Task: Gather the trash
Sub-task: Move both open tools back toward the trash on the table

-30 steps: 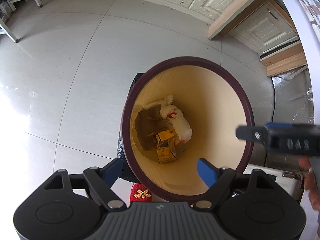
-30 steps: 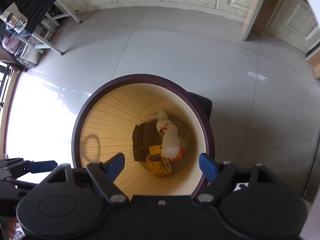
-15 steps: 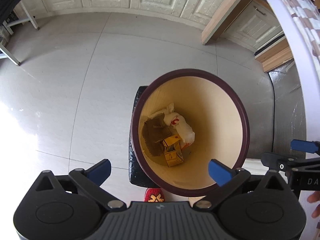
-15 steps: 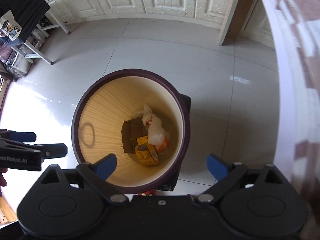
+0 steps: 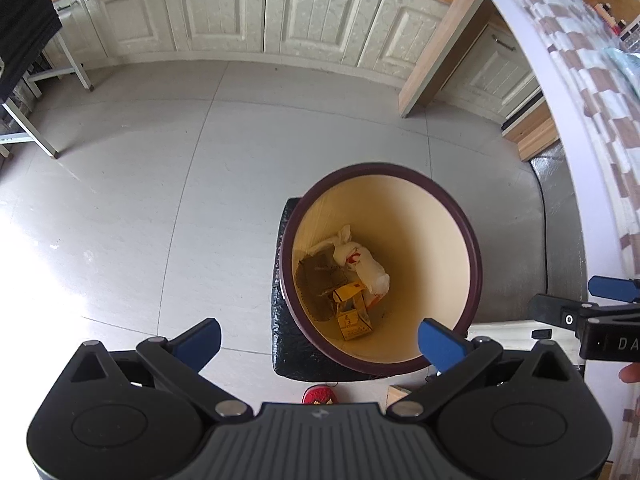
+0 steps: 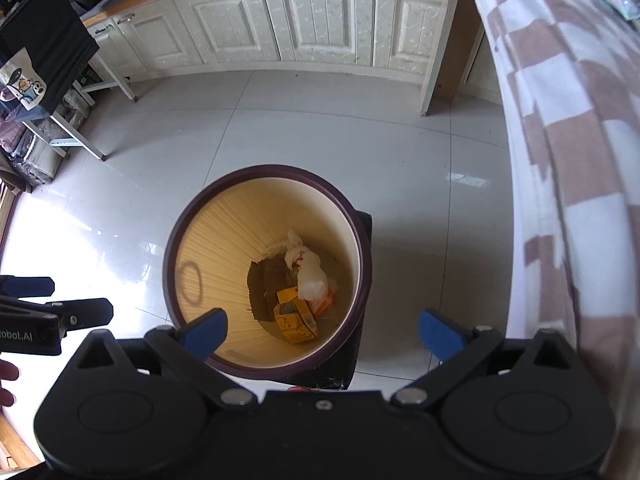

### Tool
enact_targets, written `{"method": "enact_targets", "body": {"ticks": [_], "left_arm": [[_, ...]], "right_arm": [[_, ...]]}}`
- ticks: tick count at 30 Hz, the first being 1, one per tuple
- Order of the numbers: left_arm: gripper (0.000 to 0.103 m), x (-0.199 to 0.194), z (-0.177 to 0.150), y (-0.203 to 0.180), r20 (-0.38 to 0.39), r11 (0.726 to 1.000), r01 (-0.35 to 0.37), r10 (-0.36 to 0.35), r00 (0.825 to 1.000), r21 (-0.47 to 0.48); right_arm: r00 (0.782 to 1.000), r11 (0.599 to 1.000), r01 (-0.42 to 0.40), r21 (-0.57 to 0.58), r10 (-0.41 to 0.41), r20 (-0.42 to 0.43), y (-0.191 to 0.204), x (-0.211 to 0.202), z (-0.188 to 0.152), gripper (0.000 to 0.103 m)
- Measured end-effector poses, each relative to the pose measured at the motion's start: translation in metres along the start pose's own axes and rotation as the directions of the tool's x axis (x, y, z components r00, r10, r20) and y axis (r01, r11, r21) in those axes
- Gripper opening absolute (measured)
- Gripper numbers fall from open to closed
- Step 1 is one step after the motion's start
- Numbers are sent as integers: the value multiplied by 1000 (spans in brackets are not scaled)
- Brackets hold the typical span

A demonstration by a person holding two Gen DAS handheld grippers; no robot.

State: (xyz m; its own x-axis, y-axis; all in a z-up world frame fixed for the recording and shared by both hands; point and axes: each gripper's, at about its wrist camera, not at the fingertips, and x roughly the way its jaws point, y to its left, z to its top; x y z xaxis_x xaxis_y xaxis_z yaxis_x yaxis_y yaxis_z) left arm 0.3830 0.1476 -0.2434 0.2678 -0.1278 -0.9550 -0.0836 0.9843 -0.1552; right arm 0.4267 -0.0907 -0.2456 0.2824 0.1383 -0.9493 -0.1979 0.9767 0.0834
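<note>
A round trash bin (image 5: 448, 216) with a dark purple rim and cream inside stands on the floor on a black mat (image 5: 288, 344); it also shows in the right wrist view (image 6: 208, 240). At its bottom lie a yellow carton (image 5: 352, 316), brown cardboard (image 5: 320, 280) and a white plastic bag (image 5: 368, 268). The same trash shows in the right wrist view (image 6: 296, 320). My left gripper (image 5: 320, 342) is open and empty above the bin's near side. My right gripper (image 6: 322, 332) is open and empty above the bin.
A table with a brown and white checked cloth (image 6: 568, 120) runs along the right. Cream cabinets (image 5: 280, 20) line the far wall. A metal rack (image 6: 52, 92) stands at the far left. A red slipper (image 5: 320, 394) lies by the mat.
Both grippers have risen and drawn back from the bin, which looks smaller now. More of the floor, cabinets and the checked cloth has come into view.
</note>
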Motion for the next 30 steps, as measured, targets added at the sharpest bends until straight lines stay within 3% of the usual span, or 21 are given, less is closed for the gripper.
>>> {"method": "enact_targets", "body": {"ticks": [17, 25, 30], "left_arm": [[103, -102, -43, -15, 189, 1000, 10, -9, 982, -6], [103, -150, -63, -39, 295, 1000, 16, -8, 955, -23], [103, -179, -78, -67, 368, 999, 30, -16, 929, -34]], "right_arm": [[985, 999, -44, -17, 47, 168, 12, -113, -32, 103], [959, 998, -55, -32, 61, 278, -2, -168, -50, 103], [938, 997, -64, -38, 74, 340, -25, -198, -65, 103]]}}
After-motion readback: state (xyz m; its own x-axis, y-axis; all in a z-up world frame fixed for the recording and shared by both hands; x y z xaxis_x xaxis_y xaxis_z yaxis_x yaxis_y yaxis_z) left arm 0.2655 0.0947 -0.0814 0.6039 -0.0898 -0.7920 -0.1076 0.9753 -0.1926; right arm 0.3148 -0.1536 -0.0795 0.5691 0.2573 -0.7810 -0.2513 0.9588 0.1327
